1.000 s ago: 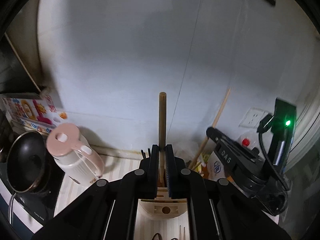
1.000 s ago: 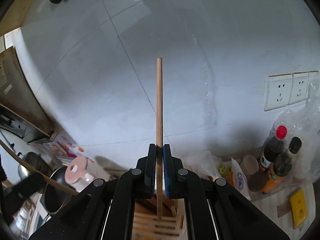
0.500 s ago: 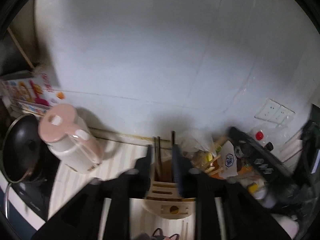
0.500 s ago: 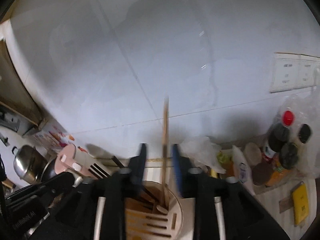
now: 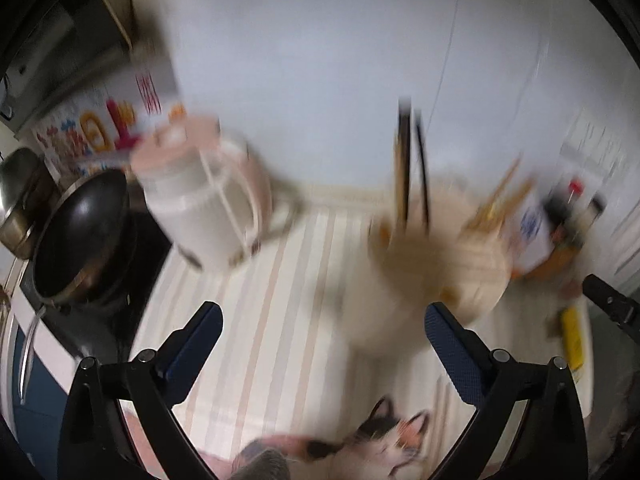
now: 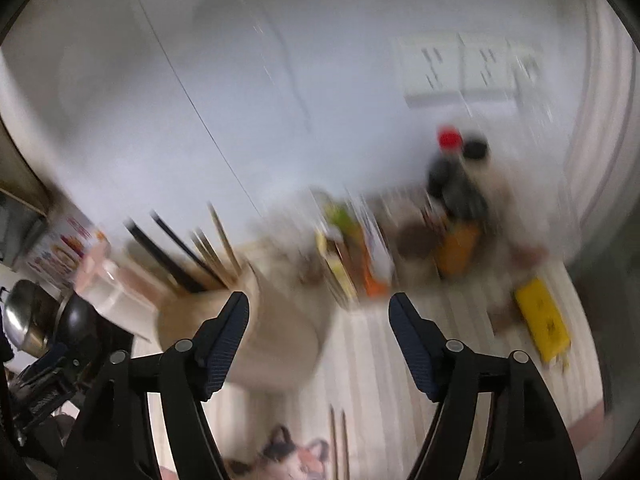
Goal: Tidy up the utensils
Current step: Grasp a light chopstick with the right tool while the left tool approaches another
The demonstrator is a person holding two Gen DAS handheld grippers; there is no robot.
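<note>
From the left wrist we see our left gripper [image 5: 322, 330] with its jaws spread wide and nothing between them; they have just been opening. A second ago they were clamped on an upright wooden stick above the holder; now that stick is out of our grasp. The cream utensil holder [image 5: 420, 280] sits just ahead of the right-hand finger [image 5: 454, 354], blurred, with dark chopsticks [image 5: 408, 168] standing in it. The view has dropped closer to the striped countertop [image 5: 280, 300]. To the left stand a white jug with a pink lid [image 5: 204, 200] and a black pan [image 5: 80, 232]; a cat-print cloth [image 5: 384, 444] lies at the bottom edge. Behind is a pale tiled wall [image 5: 320, 60].

From the right wrist, our right gripper [image 6: 318, 338] is also parted, less widely, and holds nothing; its jaws too have just been opening. A second ago it pinched a long wooden chopstick upright; now the holder [image 6: 276, 336] lies just ahead of the left-hand finger [image 6: 224, 340], off to the left of the gap, with dark and wooden sticks [image 6: 192, 256] leaning out of it. Two loose chopsticks [image 6: 338, 436] lie on the counter below the gap. Farther right are bottles [image 6: 456, 188], one red-capped, a yellow packet [image 6: 542, 324], and wall sockets [image 6: 468, 64]. Everything is smeared by motion.
</note>
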